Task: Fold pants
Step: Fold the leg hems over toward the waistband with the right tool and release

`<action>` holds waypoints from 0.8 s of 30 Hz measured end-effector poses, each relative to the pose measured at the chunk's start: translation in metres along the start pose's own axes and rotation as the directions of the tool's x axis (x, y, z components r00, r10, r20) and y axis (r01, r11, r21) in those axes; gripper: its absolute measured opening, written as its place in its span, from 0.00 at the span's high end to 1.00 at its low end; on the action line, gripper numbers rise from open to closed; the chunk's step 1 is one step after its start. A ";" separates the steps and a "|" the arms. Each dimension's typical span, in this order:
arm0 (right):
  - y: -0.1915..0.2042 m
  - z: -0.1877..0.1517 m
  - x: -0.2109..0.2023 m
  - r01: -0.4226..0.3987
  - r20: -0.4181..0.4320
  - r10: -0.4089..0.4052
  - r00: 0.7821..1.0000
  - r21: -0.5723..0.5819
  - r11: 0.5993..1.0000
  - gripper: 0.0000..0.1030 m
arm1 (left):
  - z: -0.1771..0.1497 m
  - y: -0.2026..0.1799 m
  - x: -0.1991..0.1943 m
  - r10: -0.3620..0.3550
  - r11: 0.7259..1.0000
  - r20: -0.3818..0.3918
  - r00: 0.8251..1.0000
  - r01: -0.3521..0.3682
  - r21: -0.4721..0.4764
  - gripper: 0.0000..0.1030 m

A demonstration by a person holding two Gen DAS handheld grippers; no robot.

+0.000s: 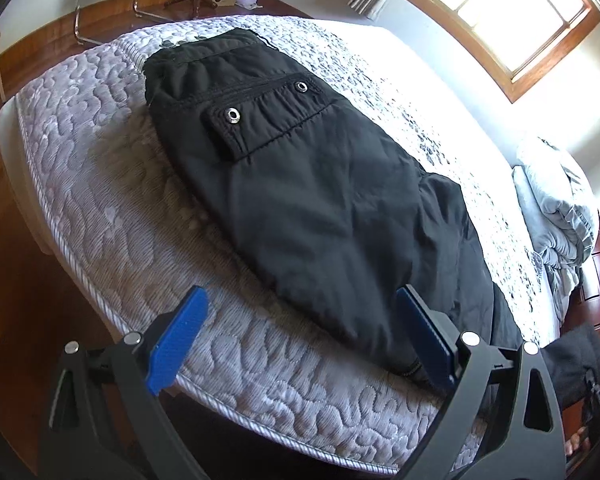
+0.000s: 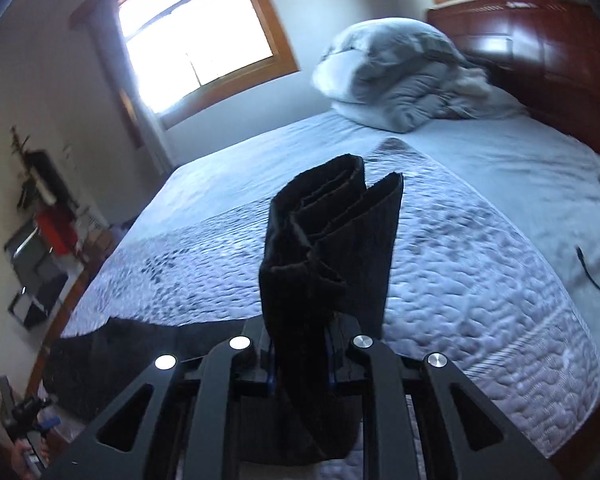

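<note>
Left claw (image 1: 300,336): hanging over the near edge of the mattress (image 1: 100,200), blue pads (image 1: 176,340) spread wide apart, gripping nothing.
Pants (image 1: 300,184): lying flat on the mattress, black, long axis running from 11 o'clock, where the waistband (image 1: 204,56) and the snap-button pocket flap (image 1: 236,120) are sitting, down to 5 o'clock.
Right claw (image 2: 300,360): clamped together on a bunched roll of the leg ends, lifting them clear of the bed, cuffs (image 2: 340,196) pointing toward 12 o'clock.
Key relation: lifted leg ends sitting at the 5 o'clock end; the waistband is lying at the far end of the long axis.
Nearer arm: right is already holding the cloth; left is resting beside the near hem, free, so the fold-over looks like the right's to carry.
</note>
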State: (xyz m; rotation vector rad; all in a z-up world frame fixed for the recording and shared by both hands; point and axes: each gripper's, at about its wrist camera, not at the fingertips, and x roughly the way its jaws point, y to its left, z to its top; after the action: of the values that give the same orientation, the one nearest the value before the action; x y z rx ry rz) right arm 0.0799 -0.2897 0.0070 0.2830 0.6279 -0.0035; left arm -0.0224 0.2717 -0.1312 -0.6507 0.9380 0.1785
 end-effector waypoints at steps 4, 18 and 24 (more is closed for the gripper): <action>0.039 -0.007 0.010 -0.025 -0.025 0.023 0.999 -0.091 0.996 0.83 | 0.000 0.003 -0.004 -0.007 1.000 0.004 1.000 0.008 -0.011 0.08; 0.136 -0.042 0.047 -0.184 -0.165 0.145 0.976 -0.253 0.950 0.83 | -0.001 -0.001 -0.016 -0.036 0.999 0.012 0.999 0.036 -0.014 0.08; 0.166 -0.072 0.073 -0.207 -0.248 0.128 0.960 -0.325 0.923 0.83 | -0.004 0.001 -0.016 -0.035 0.999 0.013 0.999 0.035 -0.022 0.08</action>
State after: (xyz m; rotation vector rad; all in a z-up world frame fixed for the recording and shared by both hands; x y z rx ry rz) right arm 0.1119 -0.1053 -0.0476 -0.0096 0.8123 0.3076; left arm -0.0354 0.2723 -0.1202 -0.6850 0.9128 0.1621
